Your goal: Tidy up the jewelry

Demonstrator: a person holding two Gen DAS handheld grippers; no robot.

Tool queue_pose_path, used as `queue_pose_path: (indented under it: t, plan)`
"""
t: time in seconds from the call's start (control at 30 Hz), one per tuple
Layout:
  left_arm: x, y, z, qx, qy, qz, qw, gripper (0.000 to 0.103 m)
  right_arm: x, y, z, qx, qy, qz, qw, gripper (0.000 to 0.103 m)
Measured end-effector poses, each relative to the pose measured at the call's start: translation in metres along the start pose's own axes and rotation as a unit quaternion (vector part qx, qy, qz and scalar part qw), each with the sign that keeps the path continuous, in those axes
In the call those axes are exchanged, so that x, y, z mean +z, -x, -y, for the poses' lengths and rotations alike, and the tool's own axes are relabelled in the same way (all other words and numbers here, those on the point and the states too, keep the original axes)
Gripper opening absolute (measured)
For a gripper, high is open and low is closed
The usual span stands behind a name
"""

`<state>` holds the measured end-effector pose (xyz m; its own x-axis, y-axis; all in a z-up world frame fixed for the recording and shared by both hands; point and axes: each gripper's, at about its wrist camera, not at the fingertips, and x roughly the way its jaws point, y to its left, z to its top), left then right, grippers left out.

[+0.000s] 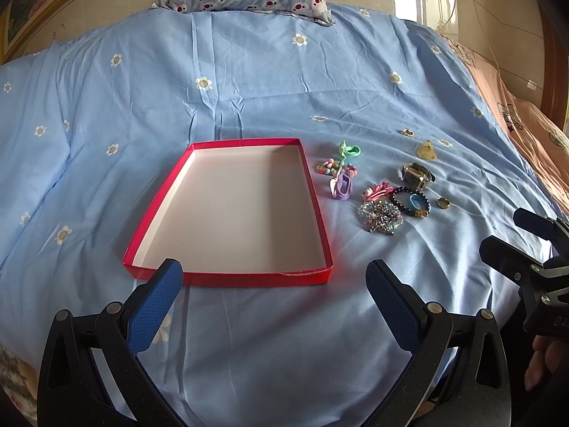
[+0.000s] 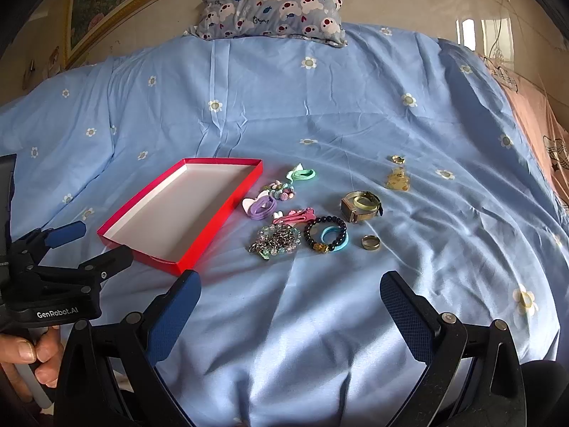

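Observation:
A shallow red box (image 1: 322, 213) with a white, empty inside lies on the blue bedsheet; it also shows in the right wrist view (image 2: 227, 210). To its right lie loose pieces: a green hair tie (image 2: 302, 174), a purple hair tie (image 2: 263, 208), pink clips (image 2: 295, 216), a bead chain (image 2: 275, 240), a dark bead bracelet (image 2: 325, 233), a watch (image 2: 359, 206), a ring (image 2: 371, 242) and a gold charm (image 2: 397, 179). My left gripper (image 1: 274, 277) is open and empty just before the box. My right gripper (image 2: 290, 286) is open and empty before the jewelry.
A patterned pillow (image 2: 274, 9) lies at the head of the bed. A pink quilt (image 2: 547, 135) lies along the right side. The right gripper shows at the right edge of the left wrist view (image 1: 512, 235). A framed picture (image 2: 106, 3) hangs at upper left.

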<state>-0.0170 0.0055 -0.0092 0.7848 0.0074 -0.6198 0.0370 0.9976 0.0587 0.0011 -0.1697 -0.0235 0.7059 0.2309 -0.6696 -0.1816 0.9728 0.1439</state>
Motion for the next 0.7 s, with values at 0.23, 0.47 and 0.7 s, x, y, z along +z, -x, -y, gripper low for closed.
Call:
queue_pose_path:
  t: [0.23, 0.47, 0.7]
  plan:
    - [0.000, -0.007, -0.001, -0.003, -0.002, -0.005, 1.0000, 0.103, 0.000, -0.002, 0.000, 0.005, -0.002, -0.001, 1.000, 0.102]
    - [0.004, -0.012, -0.001, -0.006, -0.002, -0.011, 0.9999, 0.103, 0.001, -0.006, 0.001, 0.010, -0.005, -0.003, 1.000, 0.102]
    - [0.009, -0.026, 0.002, -0.016, -0.008, -0.023, 0.9996, 0.103, 0.001, -0.013, 0.010, 0.013, -0.014, -0.012, 1.000, 0.102]
